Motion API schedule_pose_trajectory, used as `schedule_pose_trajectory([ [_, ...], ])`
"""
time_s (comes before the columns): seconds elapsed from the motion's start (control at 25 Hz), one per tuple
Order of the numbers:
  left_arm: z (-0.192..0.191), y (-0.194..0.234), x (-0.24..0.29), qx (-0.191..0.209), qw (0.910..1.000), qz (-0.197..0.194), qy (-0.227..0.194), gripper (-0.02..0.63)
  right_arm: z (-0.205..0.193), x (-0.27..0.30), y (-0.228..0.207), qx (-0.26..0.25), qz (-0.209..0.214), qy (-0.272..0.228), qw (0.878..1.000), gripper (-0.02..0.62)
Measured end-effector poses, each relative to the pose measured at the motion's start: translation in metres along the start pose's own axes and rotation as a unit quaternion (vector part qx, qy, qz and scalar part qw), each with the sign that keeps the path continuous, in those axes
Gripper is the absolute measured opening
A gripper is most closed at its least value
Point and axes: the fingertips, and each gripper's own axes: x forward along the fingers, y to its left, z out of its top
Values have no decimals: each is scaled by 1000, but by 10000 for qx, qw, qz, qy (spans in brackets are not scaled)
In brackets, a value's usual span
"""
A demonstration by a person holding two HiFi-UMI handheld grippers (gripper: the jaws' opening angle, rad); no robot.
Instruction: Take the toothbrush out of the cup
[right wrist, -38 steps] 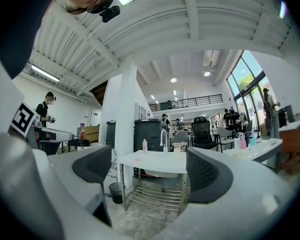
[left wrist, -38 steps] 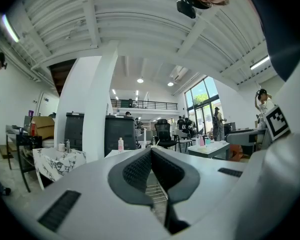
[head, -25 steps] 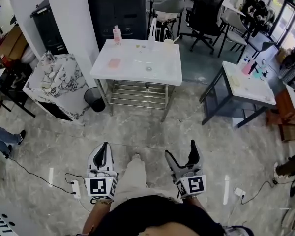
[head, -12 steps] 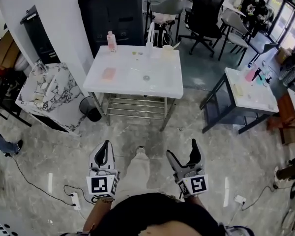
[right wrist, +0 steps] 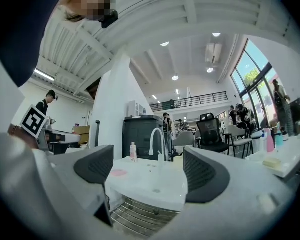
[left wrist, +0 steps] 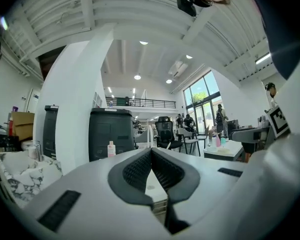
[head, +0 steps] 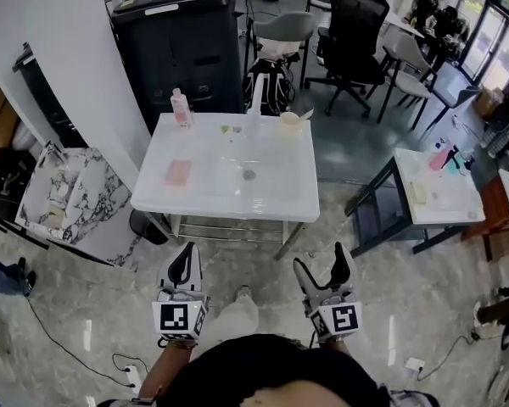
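Far right on the white table [head: 271, 197]: a small pale cup [head: 290, 123]. Holds the toothbrush [head: 304, 114], tilted out over the rim toward the right, head end too small to make out. Stands well apart from both grippers, across the full depth of the tabletop.

Far left on the same top: a slim bottle [head: 180, 108], upright, pinkish contents, pale cap. Between bottle and cup, at the far edge: a white arched faucet [head: 254, 100]. Nearer and to the left, lying flat: a pink rectangular pad [head: 178, 172]. Around mid-top: a small round drain [head: 248, 175].

Left gripper [head: 183, 259] held low and near, short of the table's near edge, pointing toward the far side. Jaws pressed together, ridged black pads meeting in a point, nothing between them. Right gripper [head: 322, 269] level with it on the right, pointing the same way. Jaws spread wide, only the table and room showing in the gap, nothing gripped. White casings on both, each with a black-and-white marker cube on the near end.

Tabletop glossy and smooth, corners rounded, on a bare metal frame with a slatted shelf beneath. Floor [head: 85, 312] of polished grey veined stone. Left of the table: a marble-patterned counter [head: 64, 206]. Behind the table: a tall dark cabinet [head: 182, 41]. Far right of that: a black mesh-backed office chair [head: 356, 19].
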Motion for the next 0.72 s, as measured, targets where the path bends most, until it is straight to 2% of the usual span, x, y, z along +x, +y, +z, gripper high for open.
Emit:
schedule_pose_trajectory([
  [0.24, 13, 17, 74, -3, 9999, -107, -64, 3, -9, 70, -36, 161, -140, 91, 9997, 436],
  [0.52, 18, 38, 122, 51, 10000, -64, -53, 3, -9, 119, -61, 124, -268, 101, 9995, 436],
  [0.72, 9, 45, 145, 8, 10000, 36, 48, 3, -13, 143, -79, 77, -258, 166, 9995, 434],
])
